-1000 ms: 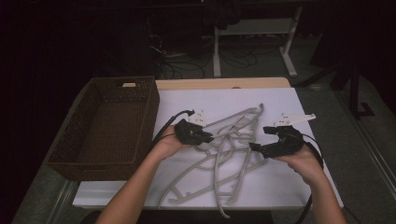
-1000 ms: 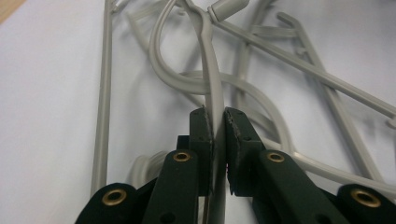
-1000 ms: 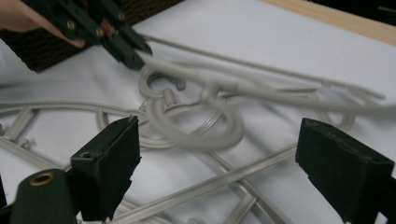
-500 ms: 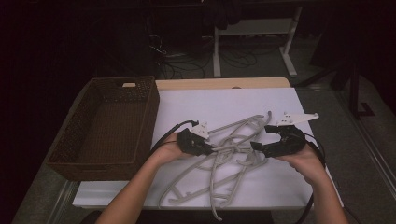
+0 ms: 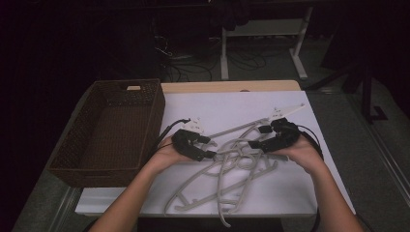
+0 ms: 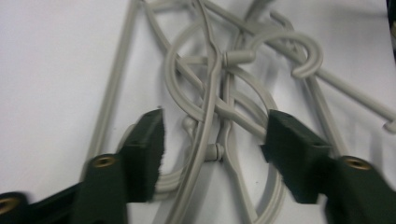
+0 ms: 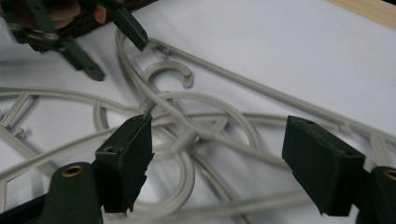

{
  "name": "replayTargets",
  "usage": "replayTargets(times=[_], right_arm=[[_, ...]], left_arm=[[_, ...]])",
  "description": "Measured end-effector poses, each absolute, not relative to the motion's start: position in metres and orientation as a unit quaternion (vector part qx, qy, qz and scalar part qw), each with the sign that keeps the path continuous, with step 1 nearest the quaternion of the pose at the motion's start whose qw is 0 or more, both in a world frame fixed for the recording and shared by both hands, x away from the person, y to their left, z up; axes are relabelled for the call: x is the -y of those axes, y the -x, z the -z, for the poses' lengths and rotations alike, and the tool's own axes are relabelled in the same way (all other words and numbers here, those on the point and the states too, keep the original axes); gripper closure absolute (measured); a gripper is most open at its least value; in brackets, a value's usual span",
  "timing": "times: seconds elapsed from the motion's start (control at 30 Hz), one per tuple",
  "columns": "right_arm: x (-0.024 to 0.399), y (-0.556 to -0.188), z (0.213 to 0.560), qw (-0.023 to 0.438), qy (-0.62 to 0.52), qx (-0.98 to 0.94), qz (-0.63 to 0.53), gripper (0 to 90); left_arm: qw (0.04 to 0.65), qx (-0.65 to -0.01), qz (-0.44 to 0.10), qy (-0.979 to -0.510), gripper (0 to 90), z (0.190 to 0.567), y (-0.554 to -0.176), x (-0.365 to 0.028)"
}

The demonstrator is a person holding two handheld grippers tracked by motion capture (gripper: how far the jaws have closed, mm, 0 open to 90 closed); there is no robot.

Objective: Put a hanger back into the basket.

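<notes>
1. Where the high view dims toward its edges, the floor clutter past the bench (image 5: 290, 193) is hard to make out; a tangle of grey hangers (image 5: 232, 164) lies mid-bench, its lower ends overhanging the near edge at 6 o'clock. The left tongs (image 5: 209, 147) and right tongs (image 5: 255, 137) flank the tangle at 9 and 3 o'clock. A brown wicker basket (image 5: 154, 113) sits at the bench's 9 o'clock side.
2. In the left gripper view, the left tongs (image 6: 212, 140) stand released, jaws spread astride the crossed hanger necks (image 6: 219, 84); a hook (image 6: 306, 56) curls at 1 o'clock. Frame edges cut off the hanger arms.
3. In the right gripper view, the right tongs (image 7: 217, 149) gape likewise over looped hangers (image 7: 187, 135); the left tongs (image 7: 119, 49) appear blurred at 11 o'clock.
</notes>
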State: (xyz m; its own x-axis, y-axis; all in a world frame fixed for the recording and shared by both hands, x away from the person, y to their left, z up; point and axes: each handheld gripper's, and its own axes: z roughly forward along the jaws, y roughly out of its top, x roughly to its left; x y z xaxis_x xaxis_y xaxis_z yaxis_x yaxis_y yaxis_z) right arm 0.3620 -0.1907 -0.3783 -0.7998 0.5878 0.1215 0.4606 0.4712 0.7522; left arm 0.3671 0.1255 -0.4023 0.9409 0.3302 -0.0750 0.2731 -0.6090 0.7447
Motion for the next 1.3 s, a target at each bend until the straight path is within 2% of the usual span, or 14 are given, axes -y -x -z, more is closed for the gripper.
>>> replayTargets(times=[0.27,0.43,0.73,0.9,1.03,1.3], right_arm=[[0.158,-0.406,0.388,0.053,-0.276,-0.879,-0.385,34.8],[0.136,-0.430,0.398,0.036,-0.260,-0.894,-0.362,37.3],[0.090,-0.474,0.422,0.025,-0.199,-0.937,-0.285,47.4],[0.080,-0.481,0.429,0.024,-0.185,-0.949,-0.256,50.6],[0.076,-0.483,0.437,0.028,-0.170,-0.960,-0.219,56.5],[0.076,-0.484,0.437,0.025,-0.157,-0.964,-0.215,63.4]], left_arm=[[0.422,-0.219,-0.058,-0.878,14.0,0.407,-0.333,-0.143],[0.422,-0.229,-0.060,-0.875,11.8,0.414,-0.323,-0.146],[0.431,-0.246,-0.058,-0.866,11.2,0.424,-0.320,-0.151],[0.431,-0.249,-0.055,-0.865,11.2,0.425,-0.322,-0.153],[0.432,-0.253,-0.050,-0.864,11.2,0.427,-0.324,-0.154],[0.428,-0.253,-0.049,-0.866,11.3,0.429,-0.324,-0.152]])
